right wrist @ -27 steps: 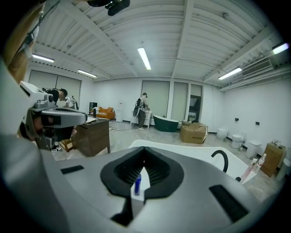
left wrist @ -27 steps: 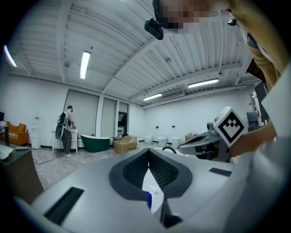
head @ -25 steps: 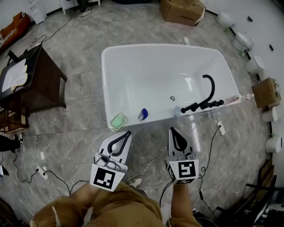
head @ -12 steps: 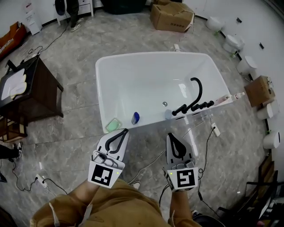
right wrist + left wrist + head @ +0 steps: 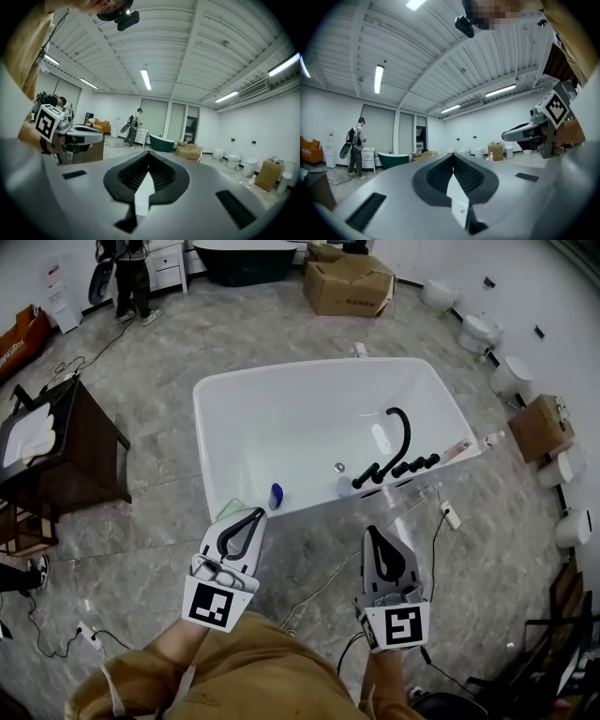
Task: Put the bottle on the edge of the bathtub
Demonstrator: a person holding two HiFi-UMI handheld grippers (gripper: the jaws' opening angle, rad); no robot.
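Here, from above, my left gripper (image 5: 249, 519) is closed tight on nothing, held over the floor just before the white bathtub (image 5: 309, 366). A small blue bottle (image 5: 276, 495) sits at the tub's near rim; inside or on it, I cannot tell. It looks light, stiff and probably slippery, so I would pinch its body midway. My right gripper (image 5: 377, 536) is likewise closed, empty
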